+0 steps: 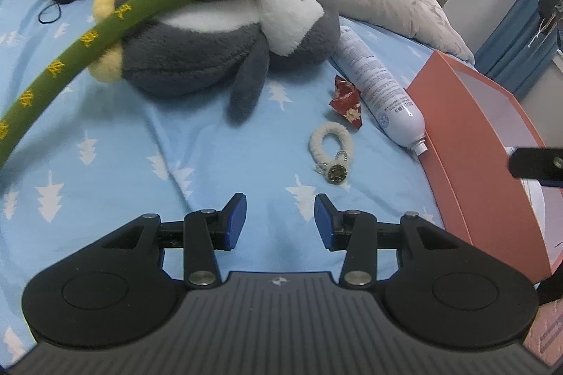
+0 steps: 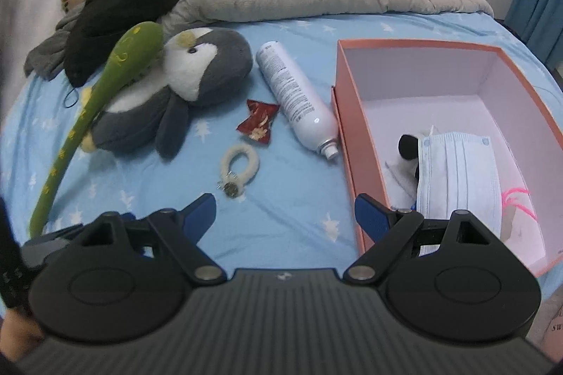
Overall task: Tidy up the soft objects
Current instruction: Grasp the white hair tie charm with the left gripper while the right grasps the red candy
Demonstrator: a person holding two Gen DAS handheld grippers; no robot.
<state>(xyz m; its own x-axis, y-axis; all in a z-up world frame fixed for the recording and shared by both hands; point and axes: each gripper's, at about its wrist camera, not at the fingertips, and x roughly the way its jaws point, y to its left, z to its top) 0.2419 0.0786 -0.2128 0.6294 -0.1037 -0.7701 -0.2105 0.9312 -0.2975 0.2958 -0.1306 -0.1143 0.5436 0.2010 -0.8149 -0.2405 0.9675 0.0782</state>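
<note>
Both tongs gape empty; I aim the left tongs (image 1: 279,222) squarely over the fluffy ring (image 1: 331,146) near the bed's (image 1: 116,163) front edge.

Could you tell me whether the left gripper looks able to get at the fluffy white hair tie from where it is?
Probably yes. The left gripper stands open and empty just short of the fluffy white hair tie, with only bare blue bedsheet between them. The red wrapper and white spray bottle lie beyond it, apart.

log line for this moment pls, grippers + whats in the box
left gripper open, empty | right gripper open, empty | box: face mask inside | penguin plush, fuzzy ring on bed
</note>
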